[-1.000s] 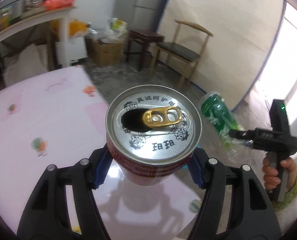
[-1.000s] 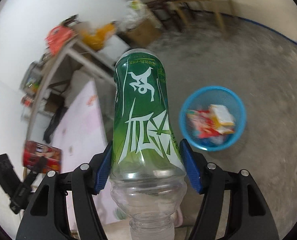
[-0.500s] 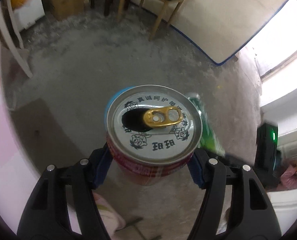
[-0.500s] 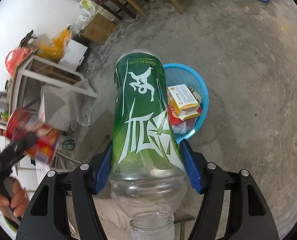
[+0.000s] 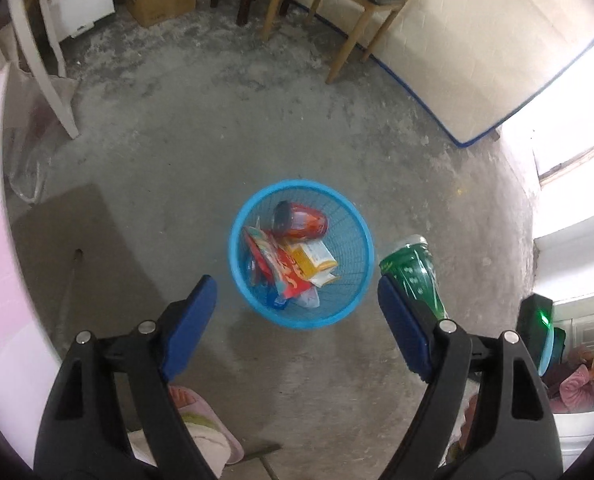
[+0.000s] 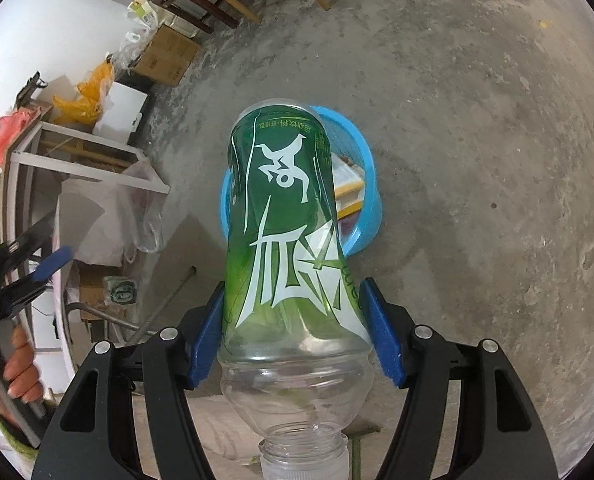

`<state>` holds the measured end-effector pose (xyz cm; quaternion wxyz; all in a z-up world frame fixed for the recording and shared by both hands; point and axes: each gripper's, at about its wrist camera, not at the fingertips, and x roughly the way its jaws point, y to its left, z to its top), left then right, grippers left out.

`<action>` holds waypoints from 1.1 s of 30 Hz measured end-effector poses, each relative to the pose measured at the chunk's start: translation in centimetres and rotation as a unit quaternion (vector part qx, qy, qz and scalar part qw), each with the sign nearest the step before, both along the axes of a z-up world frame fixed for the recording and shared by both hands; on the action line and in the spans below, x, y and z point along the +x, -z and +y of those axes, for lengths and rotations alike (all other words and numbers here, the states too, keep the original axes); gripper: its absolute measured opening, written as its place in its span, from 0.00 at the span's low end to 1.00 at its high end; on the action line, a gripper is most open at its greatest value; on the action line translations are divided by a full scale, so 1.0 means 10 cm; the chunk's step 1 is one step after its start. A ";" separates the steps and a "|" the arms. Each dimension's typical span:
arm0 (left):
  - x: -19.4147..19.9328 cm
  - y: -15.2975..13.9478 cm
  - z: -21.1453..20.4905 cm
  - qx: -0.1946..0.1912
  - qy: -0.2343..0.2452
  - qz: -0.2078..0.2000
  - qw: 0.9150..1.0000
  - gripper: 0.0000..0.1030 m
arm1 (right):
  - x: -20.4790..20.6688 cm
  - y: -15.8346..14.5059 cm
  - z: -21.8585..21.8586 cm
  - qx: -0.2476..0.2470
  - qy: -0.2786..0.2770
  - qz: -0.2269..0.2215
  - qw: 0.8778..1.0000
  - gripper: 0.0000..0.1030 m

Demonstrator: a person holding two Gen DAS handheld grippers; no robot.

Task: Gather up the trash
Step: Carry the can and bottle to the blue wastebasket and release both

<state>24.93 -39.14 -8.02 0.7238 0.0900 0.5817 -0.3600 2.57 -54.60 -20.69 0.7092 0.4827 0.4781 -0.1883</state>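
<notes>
While the left gripper (image 5: 297,316) hangs above the blue basket (image 5: 361,224) with its jaws just opened wide and nothing between them, the red can (image 5: 303,222) already lies inside the basket on top of cartons and wrappers. The right gripper (image 6: 293,330) is clamped on the green bottle (image 6: 283,216), bottom pointing toward the basket, neck toward the camera. From the left wrist view the bottle (image 5: 413,276) sits just outside the basket's rim, not over the opening. To finish well, the right hand should probably carry the bottle over the middle of the basket before letting go, since a long bottle released near the rim could tip out onto the concrete floor (image 5: 437,160).
</notes>
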 end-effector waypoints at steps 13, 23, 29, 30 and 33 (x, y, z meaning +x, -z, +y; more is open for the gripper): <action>-0.44 -0.97 1.50 -0.078 -0.029 -0.088 0.993 0.76 | 0.83 0.19 0.01 -0.041 -0.064 0.020 0.997 0.63; -0.72 -0.94 2.35 -0.097 -0.083 -0.106 0.986 0.78 | 1.26 0.35 0.16 -0.089 -0.111 0.049 0.989 0.74; -0.88 -0.92 2.56 -0.111 -0.084 -0.123 0.983 0.78 | 0.88 0.07 0.22 -0.105 -0.088 0.038 0.990 0.74; -0.92 -0.93 2.57 -0.114 -0.082 -0.128 0.982 0.78 | 0.79 -0.03 0.26 -0.112 -0.085 0.035 0.989 0.74; -1.01 -0.98 2.61 -0.123 -0.081 -0.150 0.978 0.78 | 0.56 -0.36 0.45 -0.140 -0.088 0.016 0.986 0.74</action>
